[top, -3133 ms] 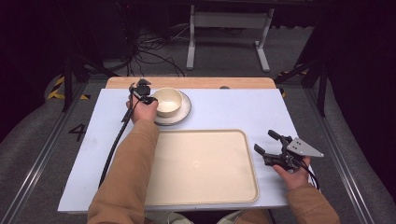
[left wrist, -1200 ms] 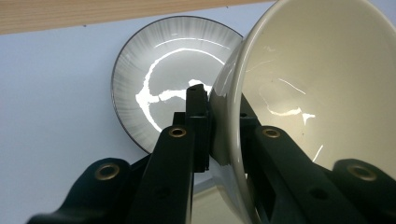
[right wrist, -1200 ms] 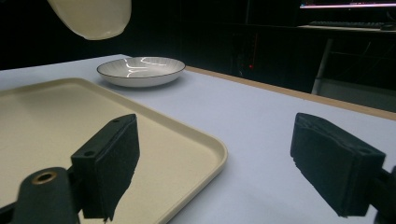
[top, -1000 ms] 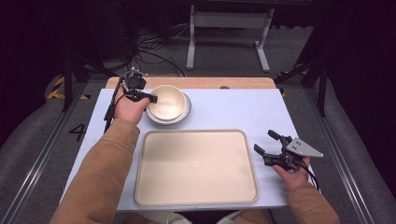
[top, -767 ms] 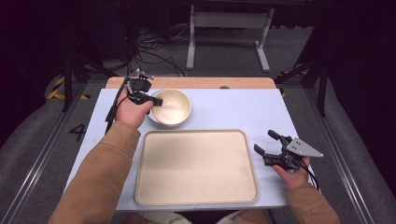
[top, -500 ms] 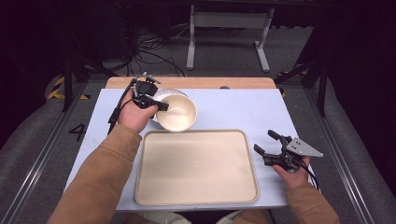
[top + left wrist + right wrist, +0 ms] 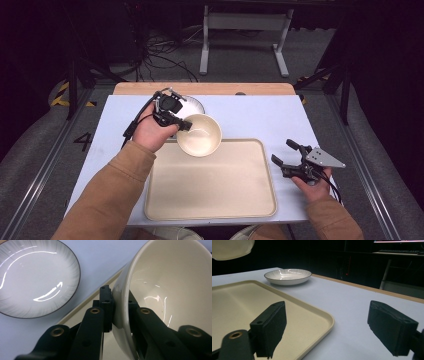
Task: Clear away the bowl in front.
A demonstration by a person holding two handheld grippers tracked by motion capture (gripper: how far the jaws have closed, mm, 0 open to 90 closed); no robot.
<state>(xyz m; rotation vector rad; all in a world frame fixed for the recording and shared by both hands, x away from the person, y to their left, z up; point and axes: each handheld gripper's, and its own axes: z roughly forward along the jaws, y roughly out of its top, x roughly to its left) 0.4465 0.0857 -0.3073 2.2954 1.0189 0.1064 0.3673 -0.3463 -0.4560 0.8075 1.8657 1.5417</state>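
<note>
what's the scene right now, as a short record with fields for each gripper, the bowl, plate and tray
left gripper: shut on the bowl's rim, one jaw inside and one outside
right gripper: open, holding nothing, at the tray's right edge
bowl: cream, lifted and tilted, above the tray's far left corner
plate: white with a dark rim, bare, on the table beyond the tray
tray: cream, nothing on it, near the table's front edge
table: pale blue top, wooden strip along the far side

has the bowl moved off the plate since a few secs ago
Yes. The bowl, pinched at its rim by the left gripper, has left the plate and now hangs toward the person, over the far edge of the tray.
</note>
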